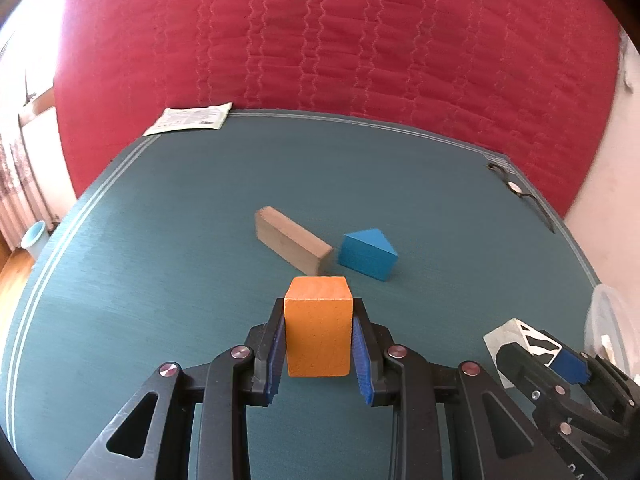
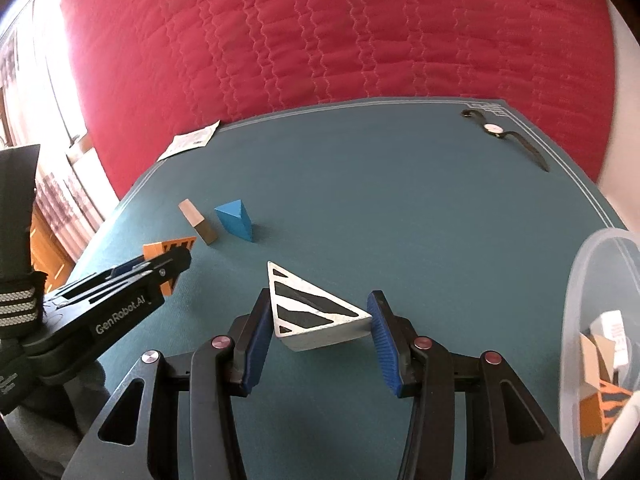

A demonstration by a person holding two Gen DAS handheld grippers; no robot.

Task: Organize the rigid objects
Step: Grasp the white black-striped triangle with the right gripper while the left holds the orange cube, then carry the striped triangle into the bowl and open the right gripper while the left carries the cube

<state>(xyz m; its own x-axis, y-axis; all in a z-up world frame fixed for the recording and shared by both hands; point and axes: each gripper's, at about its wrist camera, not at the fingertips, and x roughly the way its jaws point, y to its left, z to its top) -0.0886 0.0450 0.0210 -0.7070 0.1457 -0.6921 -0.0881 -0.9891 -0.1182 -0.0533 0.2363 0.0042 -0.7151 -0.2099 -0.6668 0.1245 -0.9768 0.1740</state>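
Teal mat (image 1: pixel 168 240) with pale triple border lines covering the work surface; behind it, a red quilted bedspread (image 1: pixel 340 48) filling the background, with a bright window and curtain at far left. On the mat's far edge, a white printed leaflet (image 1: pixel 190 120); near the far right corner, a black-strapped wristwatch (image 2: pixel 494 130). Mid-mat, a plain wooden bar (image 1: pixel 292 245) lying flat, long axis running diagonally from far left to near right, its near end just beside a blue triangular prism (image 1: pixel 366 254). Left gripper (image 1: pixel 319 342) pinching an orange block (image 1: pixel 319 330) between its blue pads, block upright, long axis roughly vertical in the left wrist view, black stripes on one face visible from the right wrist view. Right gripper (image 2: pixel 320 334) clamped on a white wedge with black stripes (image 2: pixel 310 310), striped triangular face up, one sharp corner toward the right pad, another toward the far side. At the right edge, a clear plastic tub (image 2: pixel 576 280) holding several blocks, among them an orange striped one (image 2: pixel 604 408).
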